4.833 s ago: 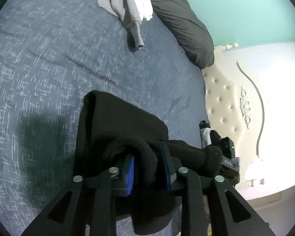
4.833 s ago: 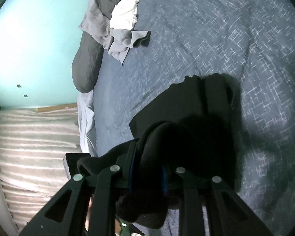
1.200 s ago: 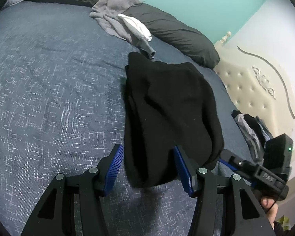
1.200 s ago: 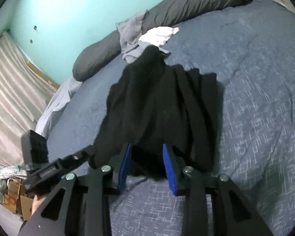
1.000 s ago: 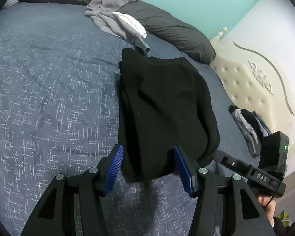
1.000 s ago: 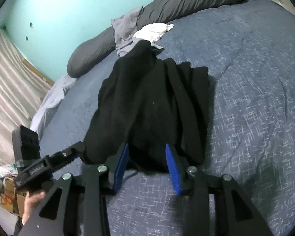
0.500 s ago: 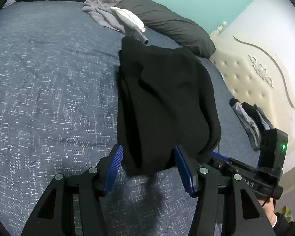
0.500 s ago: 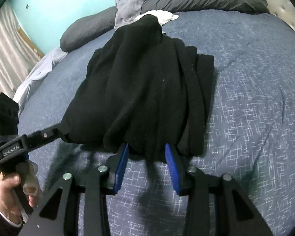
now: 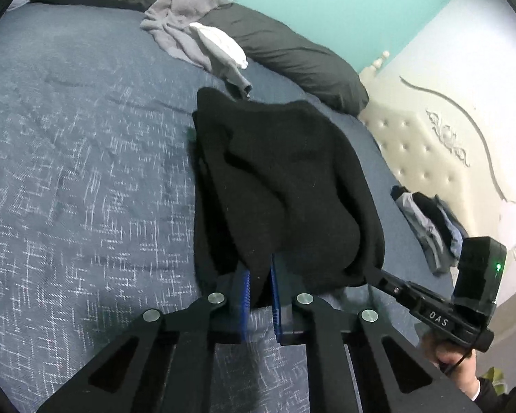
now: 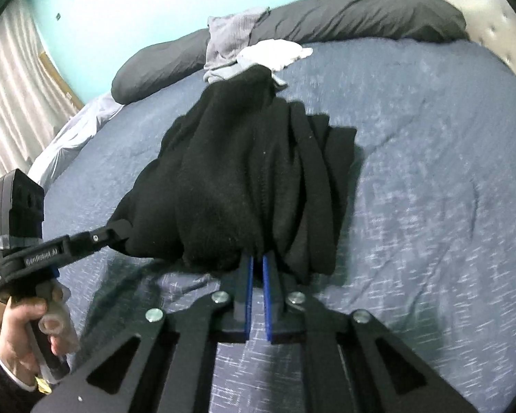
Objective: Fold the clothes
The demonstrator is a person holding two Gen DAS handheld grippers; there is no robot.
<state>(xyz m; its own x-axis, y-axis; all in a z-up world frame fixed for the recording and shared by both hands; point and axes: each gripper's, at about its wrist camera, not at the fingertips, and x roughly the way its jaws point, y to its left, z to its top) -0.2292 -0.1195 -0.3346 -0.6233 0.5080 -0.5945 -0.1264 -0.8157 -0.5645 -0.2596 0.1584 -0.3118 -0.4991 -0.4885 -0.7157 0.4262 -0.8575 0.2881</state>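
At the centre of both views, on the bed [image 9: 68, 172], lies the black garment [image 9: 285, 186], already doubled lengthwise. The left claw [image 9: 259, 275] is closing on its near edge, fabric between the pads; the right claw [image 10: 256, 265] pinches that edge too. A crosswise fold probably remains, plus the grey clothes [image 10: 234, 34] by the pillows.

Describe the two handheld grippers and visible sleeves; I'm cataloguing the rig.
Both grippers are matte black with silver rivets and blue ribbed fingers. The right gripper reads "DAS", with a green light and thin cable; the left gripper has white lettering. Dark sleeve, white cuff.
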